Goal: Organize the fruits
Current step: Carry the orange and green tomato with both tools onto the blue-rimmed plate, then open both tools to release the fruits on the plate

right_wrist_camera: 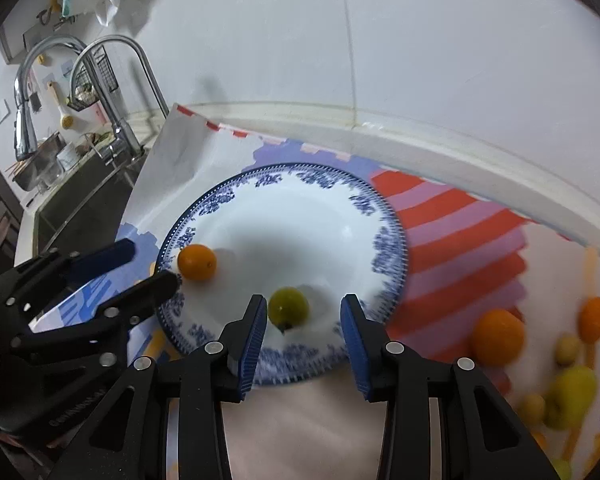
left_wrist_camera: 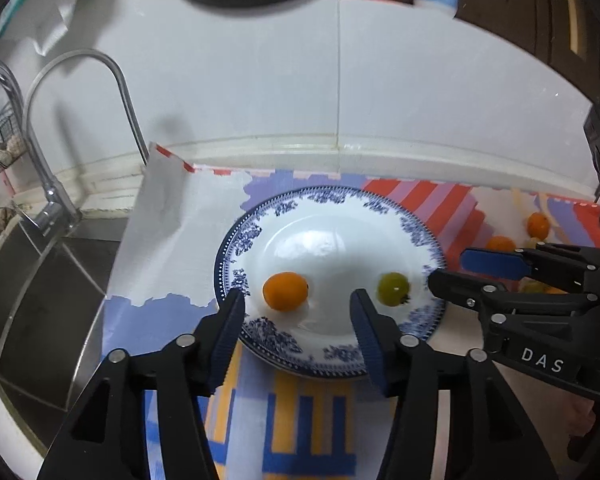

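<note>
A white plate with a blue patterned rim (left_wrist_camera: pixel 260 240) (right_wrist_camera: pixel 384 216) lies on a colourful mat. On it rest a small orange fruit (left_wrist_camera: pixel 285 291) (right_wrist_camera: pixel 197 262) and a small green fruit (left_wrist_camera: pixel 393 289) (right_wrist_camera: pixel 288 306). My left gripper (left_wrist_camera: pixel 298 306) (right_wrist_camera: pixel 150 264) is open over the plate's near edge; the orange fruit lies just beyond its tips, untouched. My right gripper (right_wrist_camera: pixel 304 312) (left_wrist_camera: pixel 446 268) is open too, and the green fruit sits free just ahead of its left finger.
More fruits lie on the mat to the right: orange ones (right_wrist_camera: pixel 498 336) (left_wrist_camera: pixel 538 225) and yellow-green ones (right_wrist_camera: pixel 570 396). A sink (left_wrist_camera: pixel 40 280) with a curved tap (left_wrist_camera: pixel 80 120) is at the left. A white tiled wall (left_wrist_camera: pixel 340 80) rises behind the counter.
</note>
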`<state>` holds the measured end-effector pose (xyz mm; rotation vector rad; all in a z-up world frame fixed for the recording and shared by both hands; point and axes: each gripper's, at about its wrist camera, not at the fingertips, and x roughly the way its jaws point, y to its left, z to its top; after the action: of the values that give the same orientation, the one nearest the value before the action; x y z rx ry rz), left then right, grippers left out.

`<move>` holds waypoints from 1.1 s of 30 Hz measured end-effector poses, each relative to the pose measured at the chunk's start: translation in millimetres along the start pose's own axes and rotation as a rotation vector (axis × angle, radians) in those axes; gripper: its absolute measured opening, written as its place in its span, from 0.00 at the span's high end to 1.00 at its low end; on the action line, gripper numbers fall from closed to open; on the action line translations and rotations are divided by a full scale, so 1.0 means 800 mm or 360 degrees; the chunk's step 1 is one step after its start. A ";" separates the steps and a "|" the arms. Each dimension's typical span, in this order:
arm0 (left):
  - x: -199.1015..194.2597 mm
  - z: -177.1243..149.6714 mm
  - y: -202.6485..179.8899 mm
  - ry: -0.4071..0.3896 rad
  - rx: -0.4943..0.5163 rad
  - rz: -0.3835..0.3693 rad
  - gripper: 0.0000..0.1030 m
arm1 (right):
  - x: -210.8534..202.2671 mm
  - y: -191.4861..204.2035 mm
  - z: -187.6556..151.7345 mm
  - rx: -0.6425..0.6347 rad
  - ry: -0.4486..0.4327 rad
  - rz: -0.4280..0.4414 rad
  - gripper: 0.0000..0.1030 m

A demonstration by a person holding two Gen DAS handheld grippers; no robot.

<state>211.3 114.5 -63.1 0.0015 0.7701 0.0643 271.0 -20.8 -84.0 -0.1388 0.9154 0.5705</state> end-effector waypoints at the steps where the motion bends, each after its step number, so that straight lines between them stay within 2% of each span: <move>1: -0.008 0.000 -0.003 -0.0012 0.0003 -0.0001 0.45 | -0.010 -0.001 -0.004 0.0003 -0.0017 -0.0011 0.62; 4: -0.037 0.002 -0.014 -0.0072 0.0013 -0.0005 0.39 | -0.040 -0.003 -0.015 0.0012 -0.0059 -0.0040 0.60; 6: -0.058 0.002 -0.023 -0.0123 0.0015 -0.0002 0.30 | -0.061 -0.005 -0.021 0.0032 -0.0092 -0.0045 0.57; 15: -0.122 0.002 -0.070 -0.0265 0.0119 -0.0076 0.19 | -0.160 -0.018 -0.052 0.0094 -0.0272 -0.0172 0.54; 18: -0.138 0.000 -0.085 -0.0299 0.0133 -0.0125 0.17 | -0.193 -0.026 -0.062 0.0137 -0.0336 -0.0223 0.46; 20: -0.144 0.000 -0.096 -0.0315 0.0140 -0.0148 0.16 | -0.211 -0.034 -0.070 0.0166 -0.0360 -0.0266 0.36; 22: -0.151 -0.003 -0.109 -0.0337 0.0172 -0.0169 0.16 | -0.223 -0.041 -0.078 0.0189 -0.0384 -0.0303 0.32; 33: -0.158 -0.021 -0.174 -0.0380 0.0334 -0.0311 0.15 | -0.262 -0.081 -0.130 0.0292 -0.0395 -0.0470 0.32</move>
<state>117.3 -32.2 9.2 0.1312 0.5323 -0.1996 131.8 -197.2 8.1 -0.0349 0.6850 0.2216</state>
